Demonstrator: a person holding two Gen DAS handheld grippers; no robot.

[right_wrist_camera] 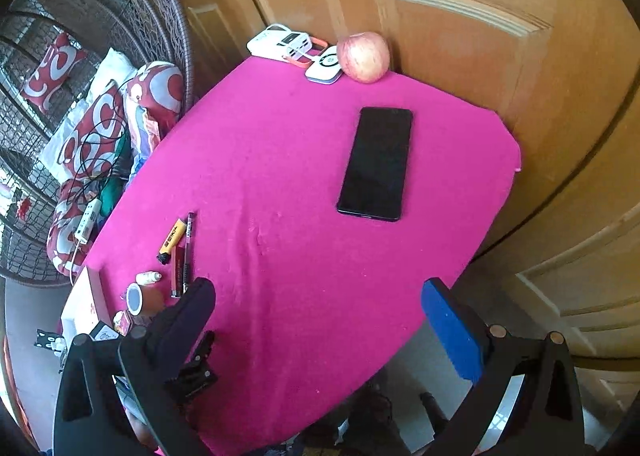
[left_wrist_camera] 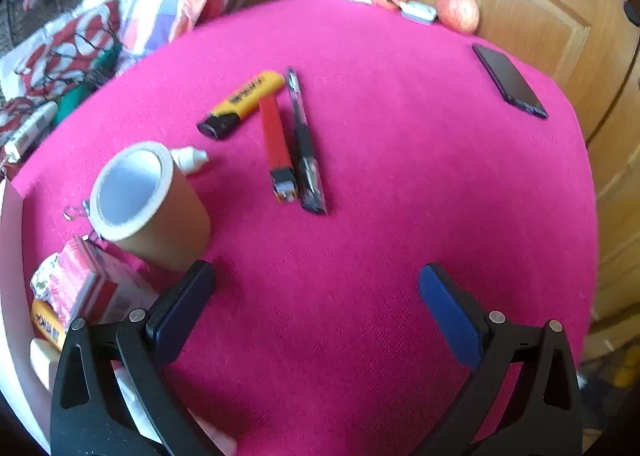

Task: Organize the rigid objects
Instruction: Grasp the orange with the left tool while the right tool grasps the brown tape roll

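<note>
On the pink tablecloth [left_wrist_camera: 380,184] lie a yellow highlighter [left_wrist_camera: 244,102], a red lighter [left_wrist_camera: 276,148] and a black pen [left_wrist_camera: 304,140], side by side. A brown tape roll [left_wrist_camera: 148,204] and a small white bottle [left_wrist_camera: 190,159] lie to their left. My left gripper [left_wrist_camera: 316,296] is open and empty, low over the cloth, its left finger just right of the tape roll. My right gripper [right_wrist_camera: 318,302] is open and empty, high above the table's near edge. The same highlighter [right_wrist_camera: 173,239], lighter [right_wrist_camera: 177,270], pen [right_wrist_camera: 187,250] and tape roll [right_wrist_camera: 140,298] show at its left.
A black phone [right_wrist_camera: 376,164] lies on the right of the cloth [right_wrist_camera: 288,216]. An apple [right_wrist_camera: 363,56], a white charger [right_wrist_camera: 280,42] and a small white device [right_wrist_camera: 325,66] sit at the far edge by the wooden door. A white box [left_wrist_camera: 16,296] with packets stands at the left edge. Cushions lie beyond.
</note>
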